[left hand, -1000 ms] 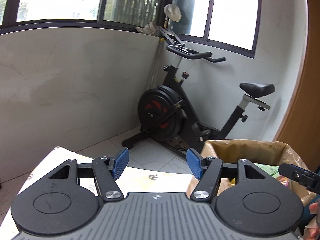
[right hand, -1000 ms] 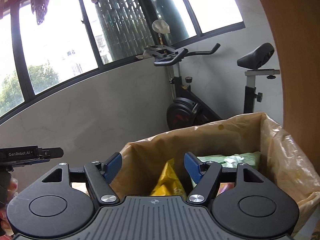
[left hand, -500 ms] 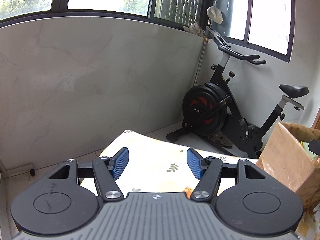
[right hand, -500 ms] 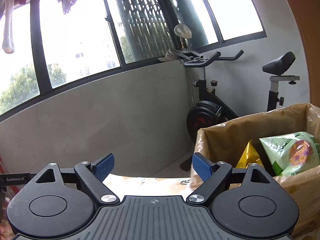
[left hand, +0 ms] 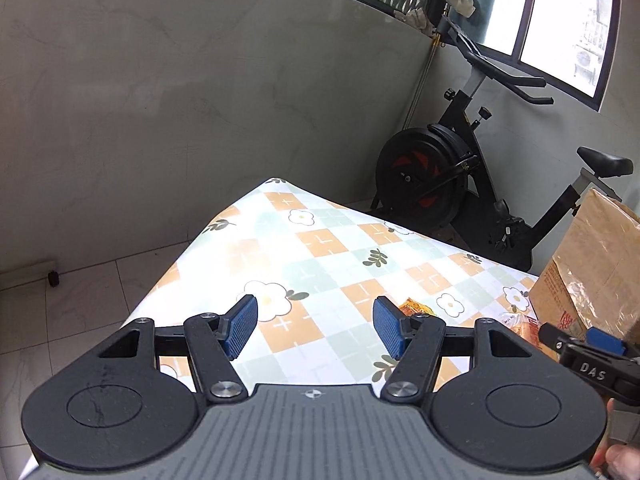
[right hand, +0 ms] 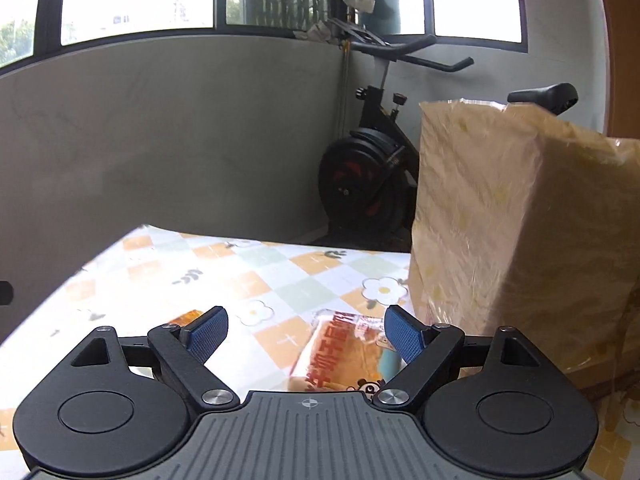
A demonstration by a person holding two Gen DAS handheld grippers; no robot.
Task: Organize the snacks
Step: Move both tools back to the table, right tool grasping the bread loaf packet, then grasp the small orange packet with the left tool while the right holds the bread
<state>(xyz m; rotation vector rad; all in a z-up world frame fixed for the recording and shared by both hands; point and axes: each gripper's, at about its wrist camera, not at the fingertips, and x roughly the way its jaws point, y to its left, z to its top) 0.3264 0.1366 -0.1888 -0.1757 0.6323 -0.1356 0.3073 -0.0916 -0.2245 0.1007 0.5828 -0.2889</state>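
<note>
Fingers of the right gripper [right hand: 306, 334] stand wide apart w/ nothing gripped; blue pads bare. Just past and below them lies a clear-wrapped snack pack [right hand: 342, 354] w/ red lettering, flat on the tablecloth [right hand: 168, 272], sitting nearer the right pad than the left, so approach looks off-centre. A smaller orange wrapper [right hand: 186, 316] peeks out behind the left finger. Close on the right stands the tall paper bag [right hand: 516, 232], presumably where snacks go.

Left gripper [left hand: 316, 326] is part open, empty too, only checked cloth betw. its pads. An orange snack [left hand: 416, 307] shows just beyond its right pad; the bag's corner sits at far right of that view.

Risks, my read: slick film wrapper may slide or squirt out if pinched at one edge; an off-centre close could catch the seam only and drop it mid-lift. Right finger is near the bag wall, so a wide swing could nudge or tip the bag. Both grippers work close together, so they could collide. Cloth could bunch if pads dig in.
</note>
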